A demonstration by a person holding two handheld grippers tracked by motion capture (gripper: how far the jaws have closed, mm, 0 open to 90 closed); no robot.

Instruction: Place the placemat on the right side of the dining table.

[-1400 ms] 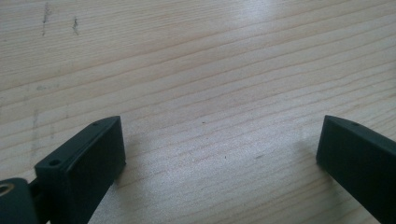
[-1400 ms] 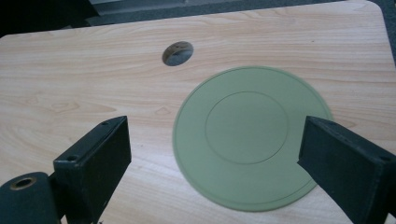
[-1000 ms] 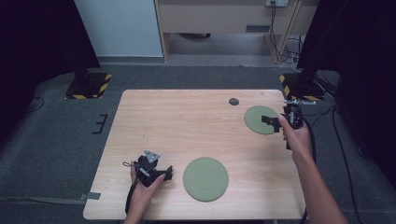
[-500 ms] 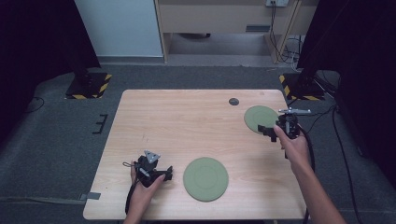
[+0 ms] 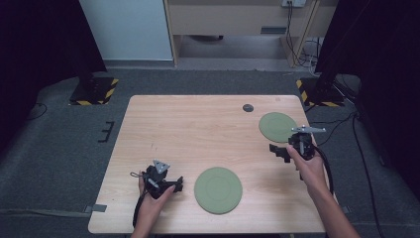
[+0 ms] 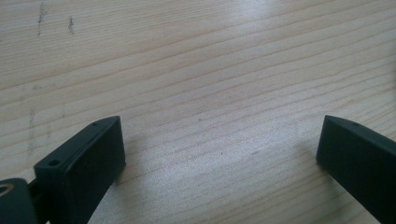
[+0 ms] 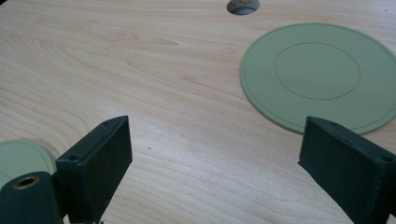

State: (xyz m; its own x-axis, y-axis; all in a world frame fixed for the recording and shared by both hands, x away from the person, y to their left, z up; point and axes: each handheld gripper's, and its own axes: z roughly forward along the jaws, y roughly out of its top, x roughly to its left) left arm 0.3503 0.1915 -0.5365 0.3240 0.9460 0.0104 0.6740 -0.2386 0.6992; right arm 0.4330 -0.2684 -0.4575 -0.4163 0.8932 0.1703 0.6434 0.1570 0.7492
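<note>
- Currently you are holding the right gripper [image 5: 280, 151] just in front of the small green disc [image 5: 277, 126], its jaws spread wide and gripping nothing; in the right gripper view the disc [image 7: 322, 74] is lying flat ahead, toward the right jaw.
- You are resting the left gripper [image 5: 174, 184] near the front of the desk [image 5: 198, 129], just left of the large green disc [image 5: 218, 190]; its jaws are also spread, with bare wood between them in the left gripper view.
- Risk, as a judgement: the small disc is lying thin and flush on the wood, so a jaw coming in level is likely to push it along rather than get under its rim.
- Risk: that disc is sitting near the right edge of the desk, so a shove toward that side could send it over.
- Risk: the right gripper's cable [image 5: 324, 163] is trailing by your forearm and could snag on a fast pull.
- Room: the middle and left of the desk are lying open; the dark round hole [image 5: 248, 107] at the back is sitting well apart from both grippers.
</note>
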